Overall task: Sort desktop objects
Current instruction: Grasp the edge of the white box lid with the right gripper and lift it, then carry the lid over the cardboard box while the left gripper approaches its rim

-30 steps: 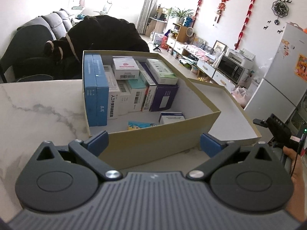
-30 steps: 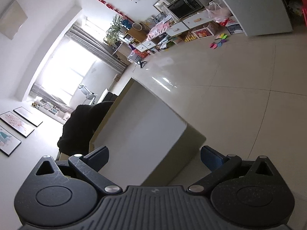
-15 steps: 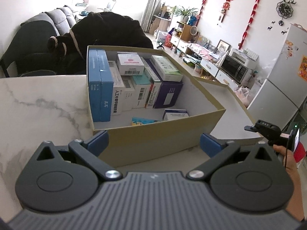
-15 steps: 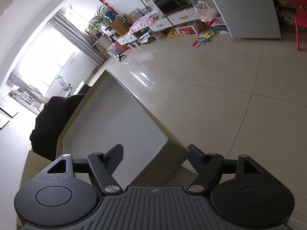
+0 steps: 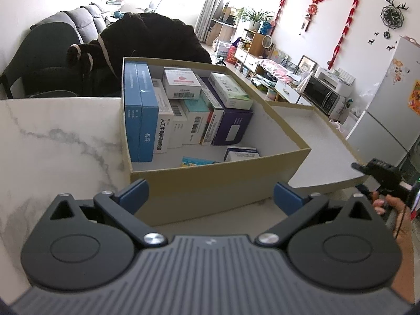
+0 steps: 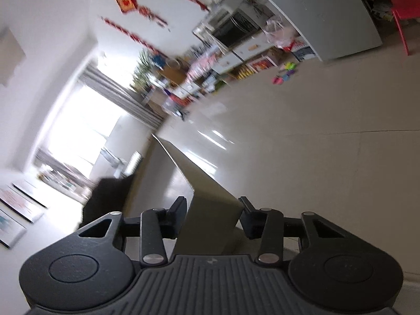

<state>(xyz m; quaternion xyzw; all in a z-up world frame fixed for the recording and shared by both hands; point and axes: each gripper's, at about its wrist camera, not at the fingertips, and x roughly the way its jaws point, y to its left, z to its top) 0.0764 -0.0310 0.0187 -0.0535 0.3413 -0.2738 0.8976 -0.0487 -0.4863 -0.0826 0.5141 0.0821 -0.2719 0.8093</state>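
Now, starting at my left: my left tongs (image 5: 210, 197) hang spread wide and empty just short of the near wall of the cardboard box (image 5: 210, 183), which sits on the marble tabletop (image 5: 57, 136). The medicine cartons (image 5: 183, 110) stand packed inside it, so the sorting itself looks done. To the right, the lid (image 5: 309, 144) lies upturned beside the box, overhanging the tabletop edge. That is where the change is: a second ago my right tongs (image 6: 212, 218) were wide apart, and they have since narrowed around the lid's corner (image 6: 210, 210), though I see slim gaps on both sides, so it is not yet a firm pinch. My right hand (image 5: 393, 210) is rolled over, reaching up from beside the tabletop. I judge closing the box comes next.
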